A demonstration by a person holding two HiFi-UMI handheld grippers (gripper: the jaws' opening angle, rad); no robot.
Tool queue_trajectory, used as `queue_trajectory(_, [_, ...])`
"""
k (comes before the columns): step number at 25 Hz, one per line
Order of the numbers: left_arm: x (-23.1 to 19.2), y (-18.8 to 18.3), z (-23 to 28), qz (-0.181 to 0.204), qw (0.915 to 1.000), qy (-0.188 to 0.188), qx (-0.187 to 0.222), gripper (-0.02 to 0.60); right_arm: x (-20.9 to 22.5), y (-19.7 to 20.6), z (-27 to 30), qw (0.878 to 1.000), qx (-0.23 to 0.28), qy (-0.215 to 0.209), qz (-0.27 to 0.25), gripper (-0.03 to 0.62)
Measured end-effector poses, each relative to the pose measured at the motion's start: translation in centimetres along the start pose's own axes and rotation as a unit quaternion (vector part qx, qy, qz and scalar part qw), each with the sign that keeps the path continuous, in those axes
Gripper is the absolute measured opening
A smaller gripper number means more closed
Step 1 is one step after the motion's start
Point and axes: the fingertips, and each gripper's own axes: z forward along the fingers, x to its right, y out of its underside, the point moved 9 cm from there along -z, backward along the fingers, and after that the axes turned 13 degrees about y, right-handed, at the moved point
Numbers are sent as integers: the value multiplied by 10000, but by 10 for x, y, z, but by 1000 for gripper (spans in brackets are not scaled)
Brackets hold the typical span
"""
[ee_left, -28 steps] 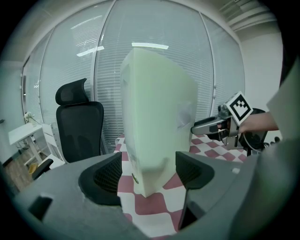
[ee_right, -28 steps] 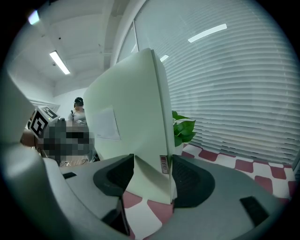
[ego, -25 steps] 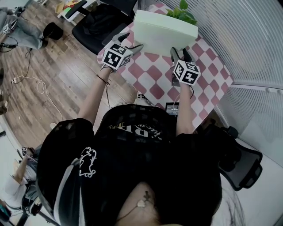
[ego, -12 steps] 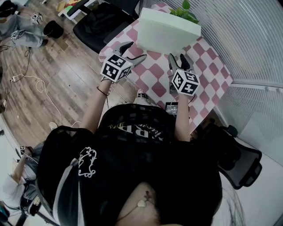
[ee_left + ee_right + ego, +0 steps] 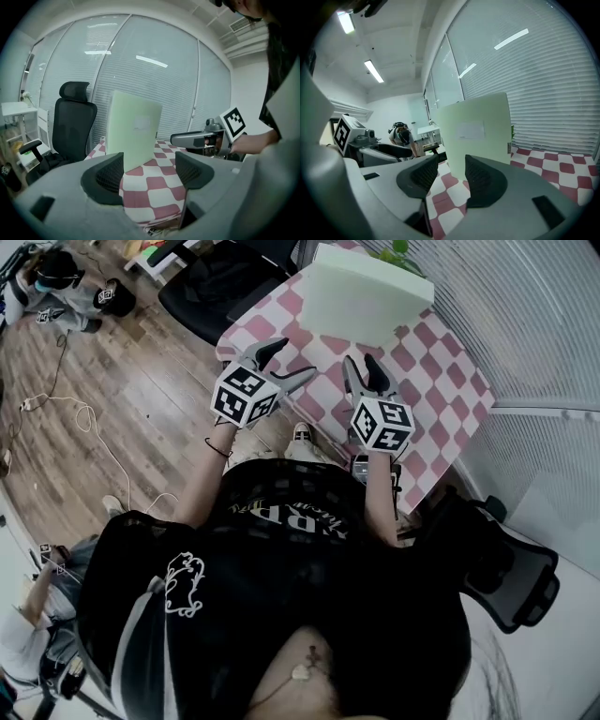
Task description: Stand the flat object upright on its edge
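Board upright; you've pulled both grippers back from it.
Your left gripper jaws apart; right gripper jaws just narrowed, still apart; both empty.

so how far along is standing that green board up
Done: the green board stands upright on its edge on the checked table. In hand: nothing; the left gripper and right gripper are clear of it, open and empty, the right one's jaws having just been closing. Left: nothing visible.

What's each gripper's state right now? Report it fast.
Left gripper: open, empty.
Right gripper: open, nothing between its fingers, which have just been closing.
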Motion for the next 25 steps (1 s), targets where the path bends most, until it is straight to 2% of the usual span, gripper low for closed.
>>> queue_trajectory(10, [45, 47, -55, -101, 9993, 289, -202, 354, -61, 35, -59, 10000, -39, -65, -53, 76])
queue_trajectory(14, [64, 69, -65, -101, 9984, 471, -288, 347, -79, 55, -86, 9998, -186, -71, -99, 55])
queue_trajectory(16, [72, 77, -69, -41, 9982, 496, -340, 299, -86, 64, -97, 9995, -266, -60, -133, 54])
queue_trajectory(18, [81, 82, -74, -19, 9983, 518, -273, 179, -91, 70, -107, 9993, -332, -53, -161, 52])
queue_trajectory(19, [85, 84, -77, -43, 9983, 544, -214, 156, -94, 72, -112, 9992, -357, -57, -172, 52])
queue_trajectory(25, [105, 90, -83, -53, 9982, 587, -92, 124, -99, 80, -133, 9987, -412, -119, -291, 49])
